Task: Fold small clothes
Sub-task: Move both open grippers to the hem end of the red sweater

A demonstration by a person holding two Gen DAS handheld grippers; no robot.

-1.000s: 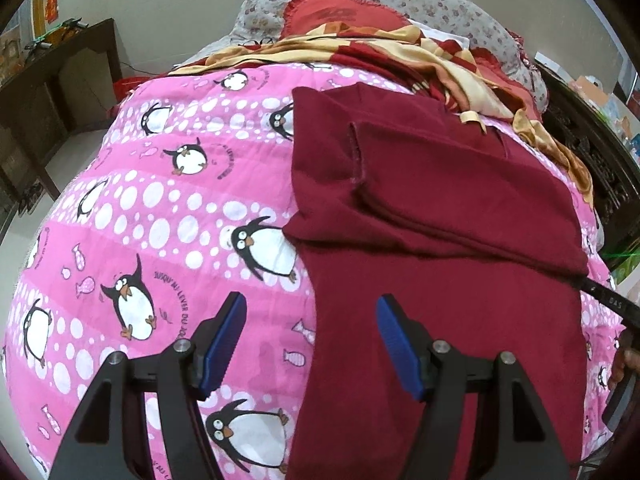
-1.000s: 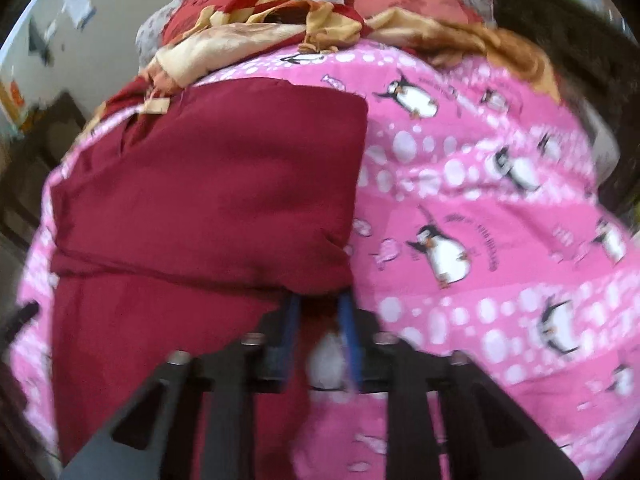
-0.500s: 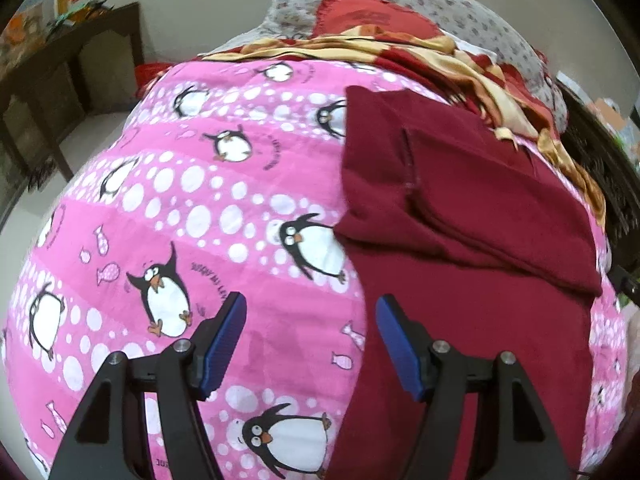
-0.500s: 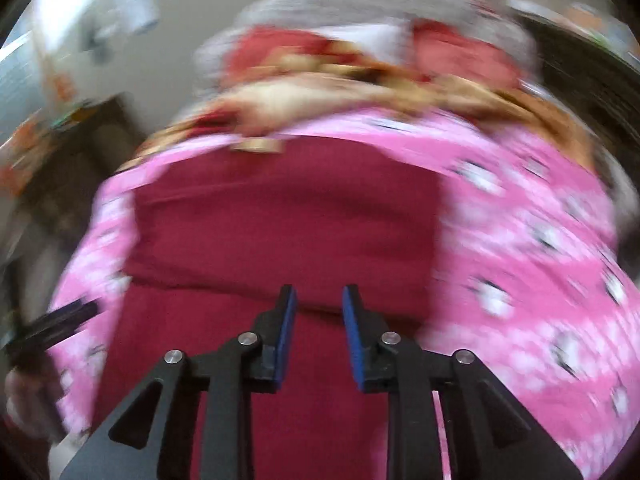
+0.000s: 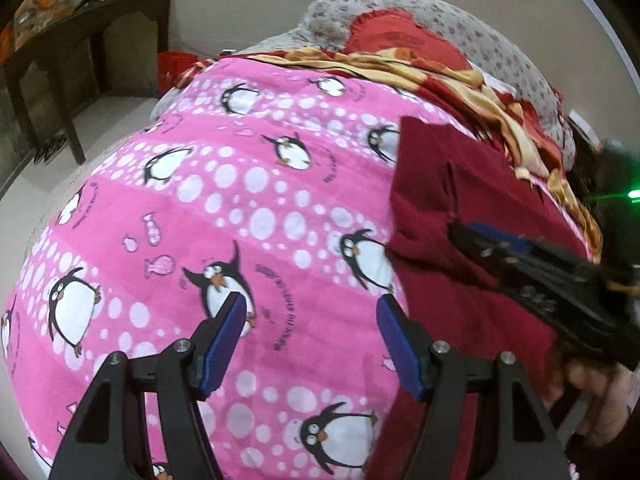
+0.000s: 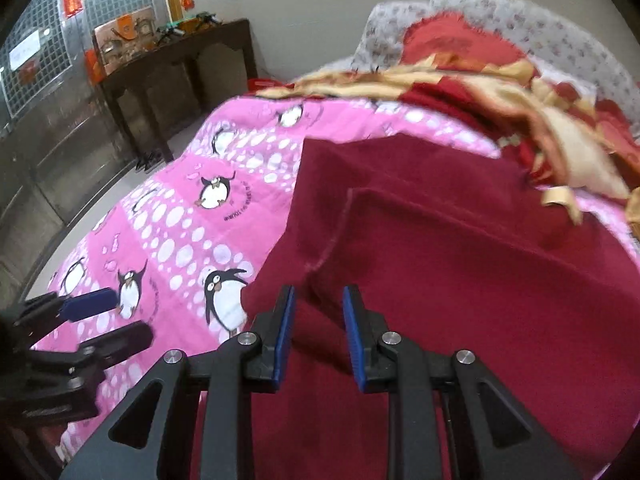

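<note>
Left claw (image 5: 308, 330): released, jaws wide apart, empty, hovering over the pink penguin quilt (image 5: 248, 216) just left of the garment's near left edge.
Right claw (image 6: 318, 326): jaws parted with a narrow gap, holding nothing, poised above the garment's folded left corner.
Garment location: dark red garment (image 6: 460, 280) lies on the right part of the bed, partly folded, near portion flat.
Garment condition: soft, limp knit; upper layer doubled over, seam edge showing, small pucker at the fold corner.
Risk, near: a pinch at that corner may catch only one layer, dragging the fold askew.
Risk, far: the patterned red-and-gold blanket (image 6: 500, 92) touches the far edge; a pull could snag it.
</note>
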